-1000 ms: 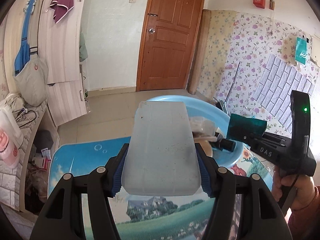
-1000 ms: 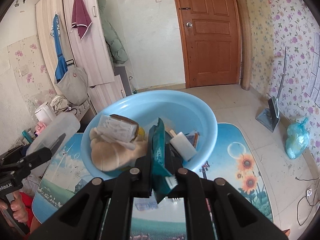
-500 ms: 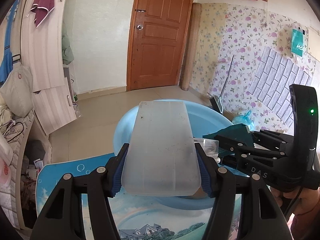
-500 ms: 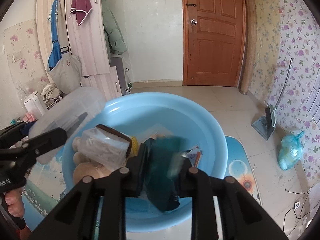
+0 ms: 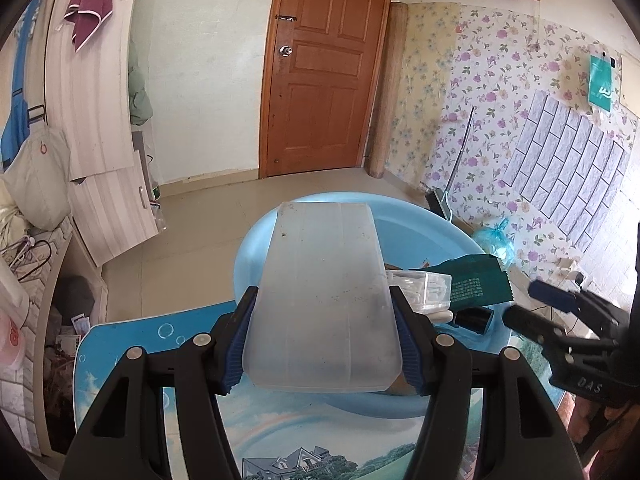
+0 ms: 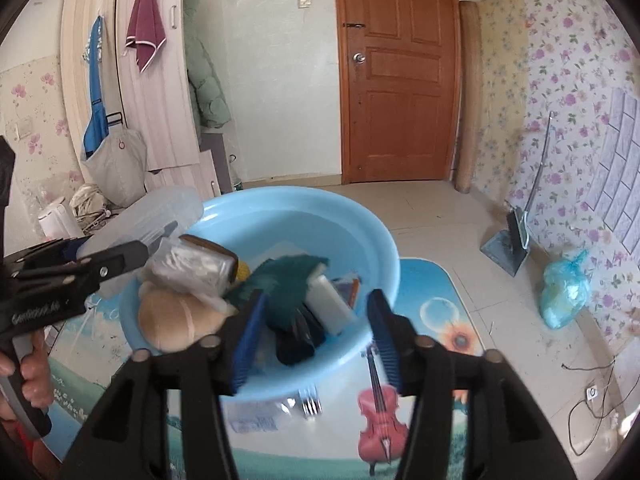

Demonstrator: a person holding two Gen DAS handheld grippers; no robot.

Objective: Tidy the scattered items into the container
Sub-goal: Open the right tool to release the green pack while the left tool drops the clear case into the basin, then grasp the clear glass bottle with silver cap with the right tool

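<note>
My left gripper (image 5: 322, 300) is shut on a translucent plastic box (image 5: 324, 280), held tilted over the near-left rim of the blue basin (image 5: 420, 216). In the right wrist view the same box (image 6: 160, 216) juts over the basin's left rim (image 6: 304, 196). My right gripper (image 6: 316, 304) hangs over the basin's near side with its jaws opening and nothing pressed between the pads. Just beyond it, a dark teal packet (image 6: 288, 280) lies loose in the basin. Also in the basin are a clear wrapped pack (image 6: 192, 264), a beige soft lump (image 6: 172, 320) and a white block (image 6: 328, 304).
A fork (image 6: 310, 404) and a clear wrapper (image 6: 256, 420) lie on the picture mat (image 6: 440, 320) just in front of the basin. On the floor to the right stand a dustpan (image 6: 508, 244) and a blue bag (image 6: 564, 296). A white kettle (image 6: 56, 216) stands far left.
My right gripper has opened and let go of the teal packet, which now lies in the basin. My left gripper has carried the plastic box closer to the basin, then held still.
</note>
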